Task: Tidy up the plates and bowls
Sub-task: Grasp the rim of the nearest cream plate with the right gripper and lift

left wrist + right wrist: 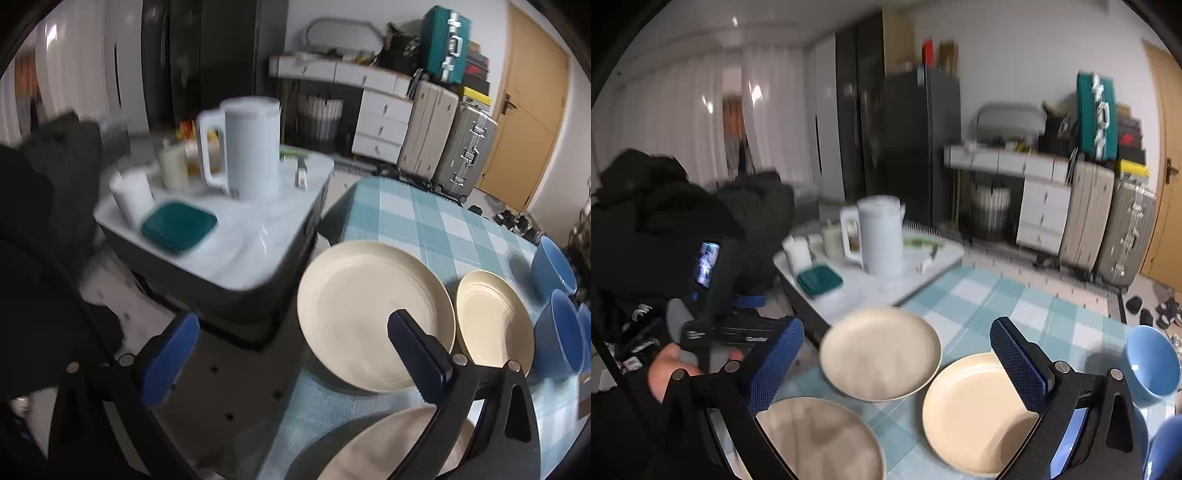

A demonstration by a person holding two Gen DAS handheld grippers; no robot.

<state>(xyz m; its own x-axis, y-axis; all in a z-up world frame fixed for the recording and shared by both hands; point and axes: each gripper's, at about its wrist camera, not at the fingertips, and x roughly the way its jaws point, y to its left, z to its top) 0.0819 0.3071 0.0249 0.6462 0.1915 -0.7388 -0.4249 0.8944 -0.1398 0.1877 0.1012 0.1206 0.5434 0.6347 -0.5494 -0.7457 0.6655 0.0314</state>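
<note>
Right now my left gripper (pixel 295 354) and right gripper (pixel 897 363) both gape, grasping nothing. Three cream plates lie flat, rims up, near the checked table's (pixel 424 218) left edge; the largest plate (pixel 369 314) is round, so axisless. Blue bowls (pixel 554 264) sit rightward.

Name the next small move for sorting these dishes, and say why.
Probably bring the right gripper down to the rim of the smaller cream plate to stack it on the large plate. Both grippers are open and hold nothing, three cream plates lie apart on the checked cloth, and the blue bowls sit to the right.
</note>
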